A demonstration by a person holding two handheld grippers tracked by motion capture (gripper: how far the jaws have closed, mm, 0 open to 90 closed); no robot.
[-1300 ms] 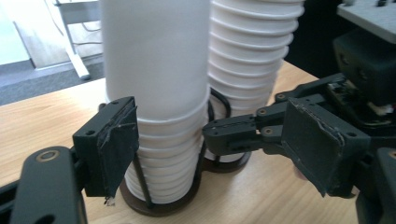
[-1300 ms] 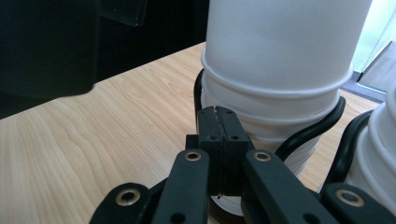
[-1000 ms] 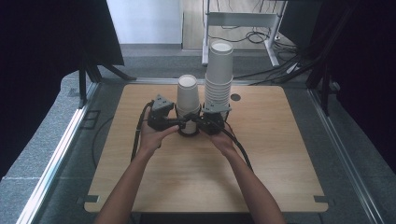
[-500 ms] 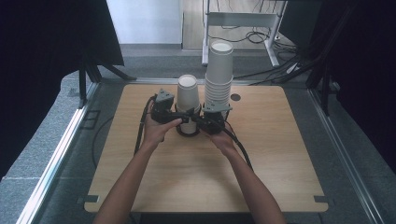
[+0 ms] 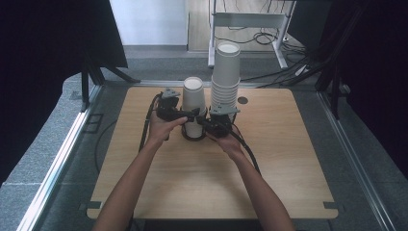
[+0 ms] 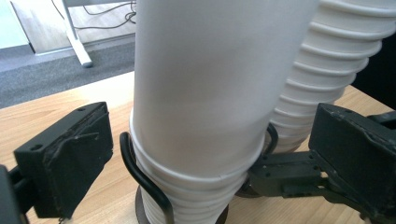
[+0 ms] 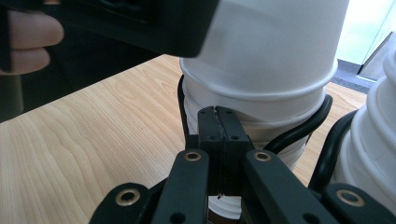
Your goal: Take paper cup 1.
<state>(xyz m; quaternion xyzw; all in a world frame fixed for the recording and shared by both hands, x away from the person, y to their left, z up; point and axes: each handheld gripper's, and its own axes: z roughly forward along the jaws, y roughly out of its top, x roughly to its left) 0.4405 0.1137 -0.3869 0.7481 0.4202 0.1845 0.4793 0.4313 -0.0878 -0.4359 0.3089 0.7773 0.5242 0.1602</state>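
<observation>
Left gripper (image 5: 191, 114) jaws just opened wide around short cup stack (image 5: 193, 103), not touching; right gripper (image 7: 218, 122) pinched together at the stack's base.

- The left gripper (image 6: 205, 154) has shifted closer in beside the short cup stack (image 5: 193, 103).
- Its jaws have just been opening; they now stand wide on either side of that stack, pads clear.

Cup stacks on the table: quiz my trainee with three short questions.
1. True or false: the taller cup stack and the shorter cup stack stand equally high.
2. The right gripper has its jaws: A open, B shut.
3. What stands between the jaws of the left gripper?
Key: 1 false. 2 B. 3 The shorter cup stack; those jaws have just been opening, and their pads are clear of it.
</observation>
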